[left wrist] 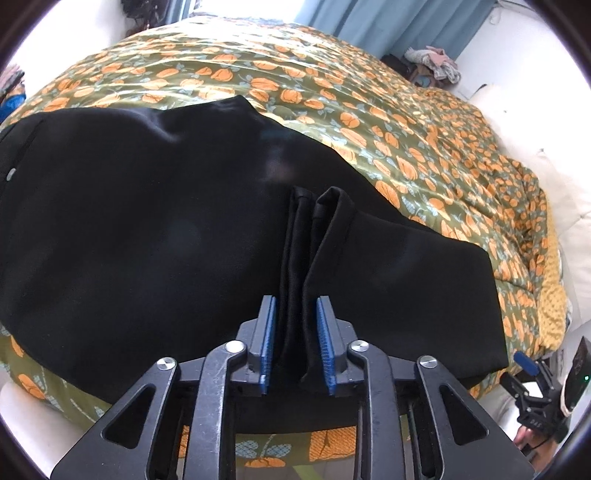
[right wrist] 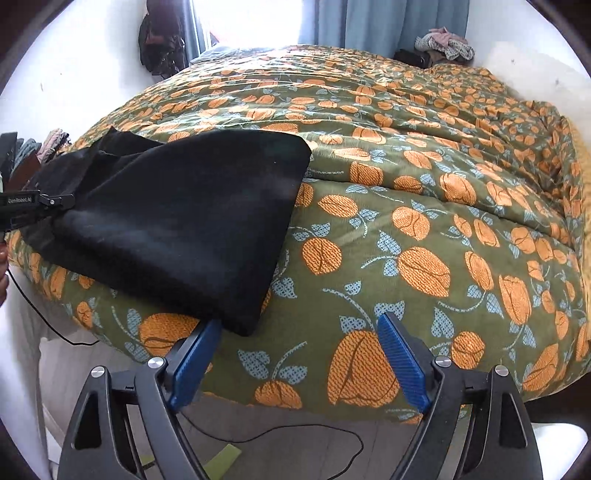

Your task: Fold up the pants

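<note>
Black pants (left wrist: 147, 221) lie folded on a bed with a green quilt printed with orange flowers (left wrist: 406, 147). My left gripper (left wrist: 295, 325) is shut on a bunched fold of the pants' black cloth, which runs up between the blue pads. In the right wrist view the pants (right wrist: 184, 221) lie at the bed's front left, and the left gripper (right wrist: 55, 201) shows at their left edge. My right gripper (right wrist: 299, 354) is open and empty, over the quilt (right wrist: 424, 221) by the pants' near corner. It also shows in the left wrist view (left wrist: 532, 376) at the far right.
Blue curtains (right wrist: 388, 22) and a bright window are behind the bed. A pile of clothes (right wrist: 443, 44) lies at the far right corner. Dark items hang on the wall at left (right wrist: 159, 44). A black cable (right wrist: 277, 435) runs over the floor below the bed edge.
</note>
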Demonstrator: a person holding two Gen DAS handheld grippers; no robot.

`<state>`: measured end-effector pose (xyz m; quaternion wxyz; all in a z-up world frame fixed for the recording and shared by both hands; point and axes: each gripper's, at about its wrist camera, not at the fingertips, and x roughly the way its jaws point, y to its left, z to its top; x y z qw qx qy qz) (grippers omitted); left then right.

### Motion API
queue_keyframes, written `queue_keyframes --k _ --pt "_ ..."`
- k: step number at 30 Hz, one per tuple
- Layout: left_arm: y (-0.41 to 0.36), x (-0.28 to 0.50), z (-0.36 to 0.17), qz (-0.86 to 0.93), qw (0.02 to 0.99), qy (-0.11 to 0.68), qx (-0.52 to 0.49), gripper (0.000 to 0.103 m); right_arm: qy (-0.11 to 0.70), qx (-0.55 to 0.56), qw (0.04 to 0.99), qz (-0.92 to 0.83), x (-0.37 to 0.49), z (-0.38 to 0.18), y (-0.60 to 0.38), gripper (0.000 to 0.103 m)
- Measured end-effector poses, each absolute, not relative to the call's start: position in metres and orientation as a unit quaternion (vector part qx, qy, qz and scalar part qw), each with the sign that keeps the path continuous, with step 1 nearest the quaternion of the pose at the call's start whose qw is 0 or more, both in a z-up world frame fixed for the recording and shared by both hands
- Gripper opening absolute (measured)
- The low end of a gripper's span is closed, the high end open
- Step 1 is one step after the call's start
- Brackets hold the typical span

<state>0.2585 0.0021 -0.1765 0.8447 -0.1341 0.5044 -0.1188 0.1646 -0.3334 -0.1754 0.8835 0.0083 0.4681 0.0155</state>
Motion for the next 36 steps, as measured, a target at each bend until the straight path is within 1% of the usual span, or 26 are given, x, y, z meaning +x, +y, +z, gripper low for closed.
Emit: queue_keyframes --k 1,2,3,7,8,9,11,13,14,16,17,18,21,23,25,27,28,29,30,32,33,36 --pt "0.005 0.256 -0.174 -0.114 0.847 0.502 -0.133 0.036 0.462 0.018 0.886 0.022 0.161 -0.17 -0.334 0.085" --pt "0.007 0.253 -0.17 -0.108 0.851 0.496 -0.132 0.043 0.451 0.025 0.892 0.024 0.158 -0.161 -0.336 0.085" --pt "0.01 0.248 -0.165 -0.1 0.857 0.488 -0.13 0.046 0.436 0.03 0.899 0.024 0.156 -0.154 -0.335 0.086" --pt "0.021 0.235 -0.152 -0.084 0.87 0.469 -0.123 0.047 0.389 0.06 0.918 0.053 0.168 -0.122 -0.333 0.087" --pt "0.024 0.234 -0.15 -0.082 0.872 0.468 -0.122 0.05 0.383 0.069 0.919 0.071 0.177 -0.117 -0.33 0.087" --pt "0.027 0.232 -0.149 -0.078 0.873 0.466 -0.123 0.056 0.379 0.078 0.917 0.093 0.187 -0.114 -0.326 0.087" --pt "0.033 0.229 -0.149 -0.069 0.873 0.465 -0.128 0.062 0.377 0.093 0.912 0.133 0.205 -0.113 -0.315 0.087" --pt "0.036 0.228 -0.152 -0.062 0.871 0.469 -0.134 0.062 0.391 0.101 0.901 0.16 0.222 -0.124 -0.302 0.087" --pt "0.037 0.227 -0.152 -0.059 0.869 0.472 -0.138 0.062 0.41 0.104 0.89 0.167 0.232 -0.136 -0.297 0.087" --pt "0.039 0.223 -0.15 -0.06 0.868 0.471 -0.145 0.062 0.486 0.106 0.851 0.166 0.255 -0.171 -0.287 0.087" --pt "0.038 0.221 -0.148 -0.063 0.869 0.468 -0.145 0.062 0.508 0.106 0.84 0.161 0.26 -0.181 -0.284 0.087" --pt "0.037 0.219 -0.145 -0.066 0.872 0.464 -0.141 0.065 0.504 0.107 0.842 0.161 0.261 -0.18 -0.284 0.088" --pt "0.029 0.217 -0.141 -0.072 0.88 0.451 -0.127 0.072 0.475 0.131 0.851 0.183 0.264 -0.152 -0.29 0.088" --pt "0.026 0.221 -0.144 -0.074 0.878 0.455 -0.125 0.072 0.461 0.128 0.859 0.185 0.274 -0.136 -0.295 0.088" --pt "0.024 0.224 -0.147 -0.073 0.874 0.463 -0.131 0.072 0.455 0.11 0.865 0.181 0.288 -0.132 -0.296 0.088" --pt "0.024 0.224 -0.148 -0.076 0.871 0.467 -0.136 0.072 0.47 0.102 0.859 0.174 0.307 -0.143 -0.298 0.089" --pt "0.024 0.224 -0.147 -0.075 0.869 0.471 -0.132 0.072 0.494 0.104 0.848 0.165 0.318 -0.156 -0.302 0.089" --pt "0.025 0.224 -0.146 -0.071 0.868 0.476 -0.124 0.075 0.521 0.114 0.831 0.156 0.327 -0.173 -0.306 0.089" --pt "0.028 0.222 -0.145 -0.065 0.868 0.478 -0.118 0.081 0.537 0.131 0.82 0.148 0.332 -0.185 -0.311 0.088" --pt "0.039 0.219 -0.141 -0.043 0.872 0.475 -0.11 0.09 0.508 0.154 0.836 0.14 0.319 -0.176 -0.318 0.088" --pt "0.05 0.219 -0.138 -0.025 0.875 0.47 -0.113 0.093 0.487 0.159 0.848 0.138 0.309 -0.166 -0.319 0.088" --pt "0.081 0.222 -0.141 0.012 0.871 0.471 -0.141 0.094 0.434 0.161 0.875 0.141 0.272 -0.143 -0.323 0.089"
